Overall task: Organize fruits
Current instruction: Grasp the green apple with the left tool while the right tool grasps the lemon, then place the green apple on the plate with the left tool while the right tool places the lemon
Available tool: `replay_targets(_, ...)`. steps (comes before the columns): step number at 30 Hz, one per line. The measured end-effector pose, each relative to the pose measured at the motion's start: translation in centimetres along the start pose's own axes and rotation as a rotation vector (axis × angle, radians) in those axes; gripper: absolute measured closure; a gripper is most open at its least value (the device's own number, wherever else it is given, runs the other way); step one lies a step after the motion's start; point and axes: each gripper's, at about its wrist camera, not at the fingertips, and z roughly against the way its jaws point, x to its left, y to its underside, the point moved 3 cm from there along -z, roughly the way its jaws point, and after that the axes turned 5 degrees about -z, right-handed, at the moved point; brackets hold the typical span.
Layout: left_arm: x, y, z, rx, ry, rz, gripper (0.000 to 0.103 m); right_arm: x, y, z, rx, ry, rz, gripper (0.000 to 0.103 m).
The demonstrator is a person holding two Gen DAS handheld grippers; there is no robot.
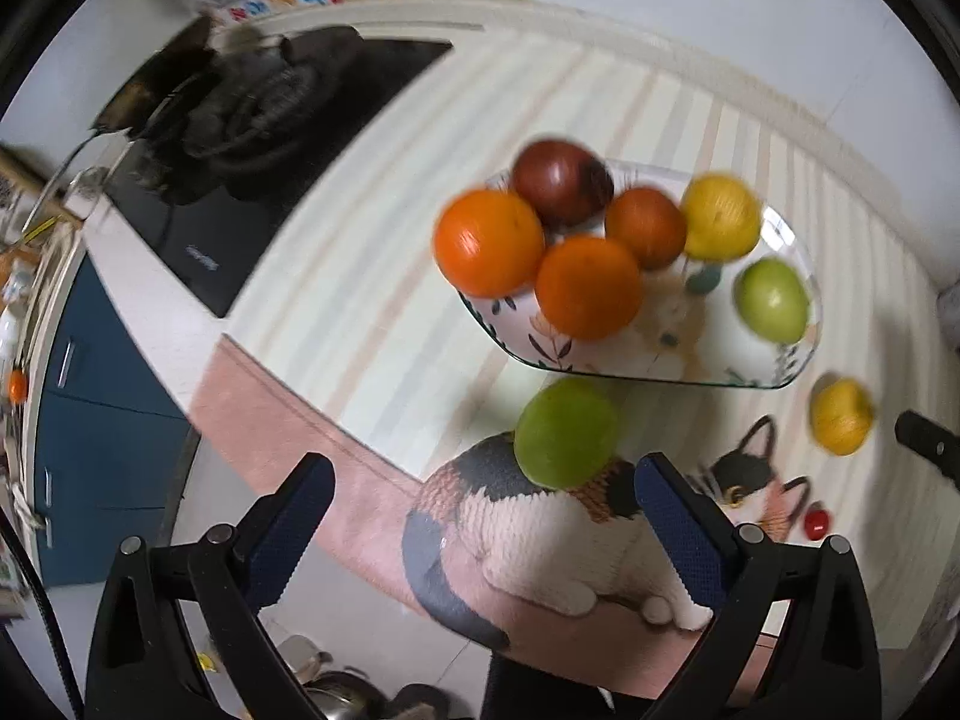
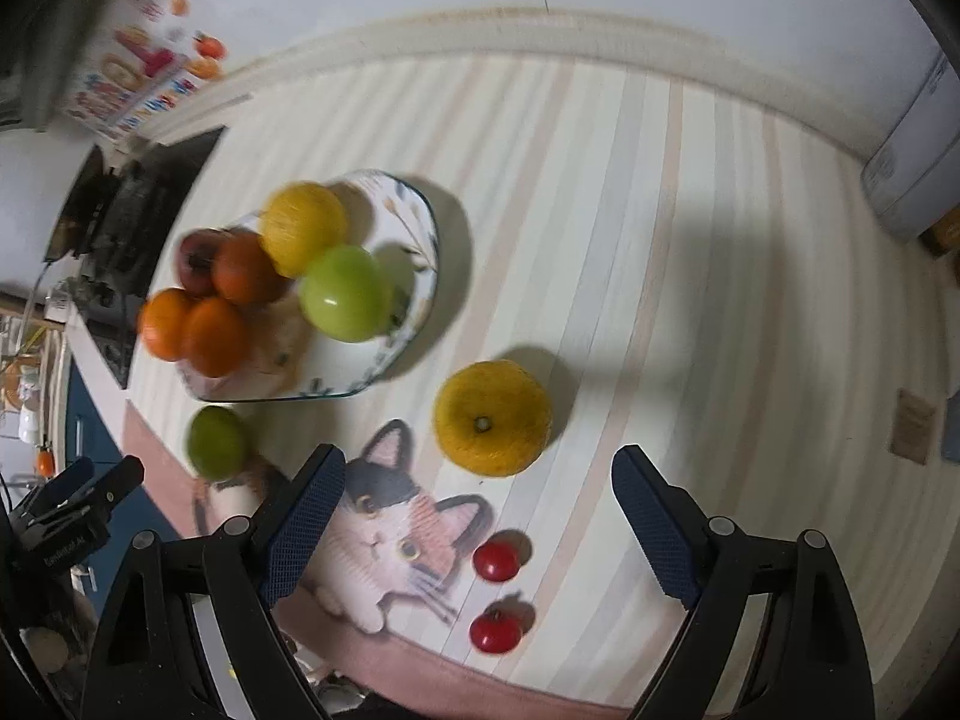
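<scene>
A floral plate (image 1: 780, 360) (image 2: 420, 228) holds several fruits: oranges (image 1: 489, 243), a dark red apple (image 1: 561, 183), a yellow citrus (image 1: 720, 216) and a green apple (image 1: 771, 300) (image 2: 343, 292). A loose green fruit (image 1: 566, 433) (image 2: 217, 441) lies on the cat mat in front of the plate, just ahead of my open, empty left gripper (image 1: 483, 495). A loose yellow citrus (image 2: 493, 417) (image 1: 841, 416) lies ahead of my open, empty right gripper (image 2: 480, 483). Two small red tomatoes (image 2: 496, 561) (image 2: 495, 631) lie between the right fingers.
A striped cat-print mat (image 2: 600, 210) covers the counter. A black stove (image 1: 252, 138) with a pot stands at the left. A colourful box (image 2: 129, 84) stands by the back wall. A white appliance (image 2: 918, 168) stands at the far right. The counter's front edge is close below both grippers.
</scene>
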Motion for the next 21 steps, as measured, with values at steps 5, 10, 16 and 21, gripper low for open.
replay_targets(5,-1.8,-0.4,-3.9,0.084,0.001,-0.076,0.0,-0.3,-0.5,-3.4,0.049,0.024,-0.007,0.015)
replay_targets(10,-3.5,-0.8,-6.3,0.111,0.037,-0.135,0.021,-0.1,-1.0,-5.5,0.088,0.017,-0.004,0.03)
replay_targets(16,-5.4,-0.5,-6.5,0.095,0.046,-0.177,0.048,0.5,-0.6,-6.6,0.092,0.036,0.037,0.04)
replay_targets(21,-5.7,0.5,-5.7,0.096,0.112,-0.136,0.049,2.3,1.2,-6.8,0.119,0.016,0.08,0.04)
